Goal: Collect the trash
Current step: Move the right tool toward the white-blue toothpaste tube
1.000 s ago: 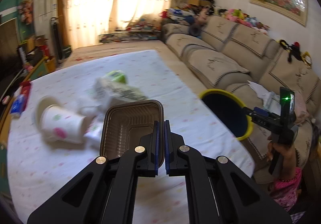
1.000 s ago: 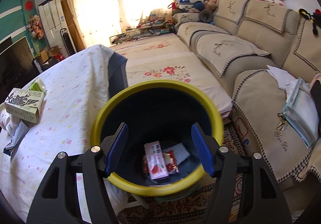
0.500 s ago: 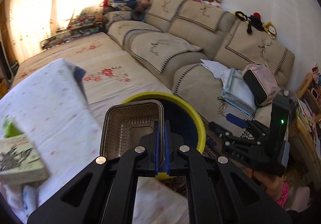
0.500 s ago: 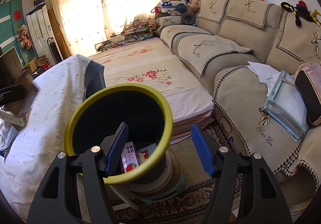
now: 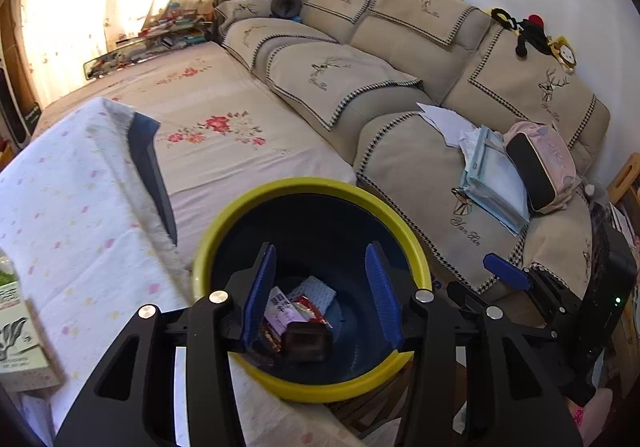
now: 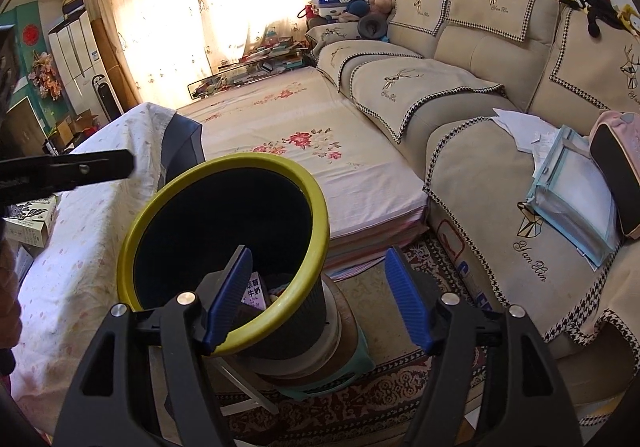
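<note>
A dark blue bin with a yellow rim (image 5: 316, 187) stands beside the table; it also shows in the right wrist view (image 6: 296, 175). My left gripper (image 5: 320, 299) is open and empty right over the bin's mouth. Inside lie a brown plastic tray (image 5: 306, 341), a pink milk carton (image 5: 280, 307) and wrappers. My right gripper (image 6: 316, 299) is open and empty, just right of the bin's rim; it also shows at the right in the left wrist view (image 5: 504, 275). A paper carton (image 5: 16, 343) lies on the table at the left.
The table has a white dotted cloth (image 5: 68, 207). A flowered mattress (image 6: 304, 135) lies behind the bin and a beige sofa (image 6: 472, 59) with papers and a pink bag runs along the right. The bin stands on a stool over a patterned rug (image 6: 360, 403).
My left gripper swung from the table to over the bin, opened and let go of the brown tray, which now lies in the bin. My right gripper drew back to the right.
</note>
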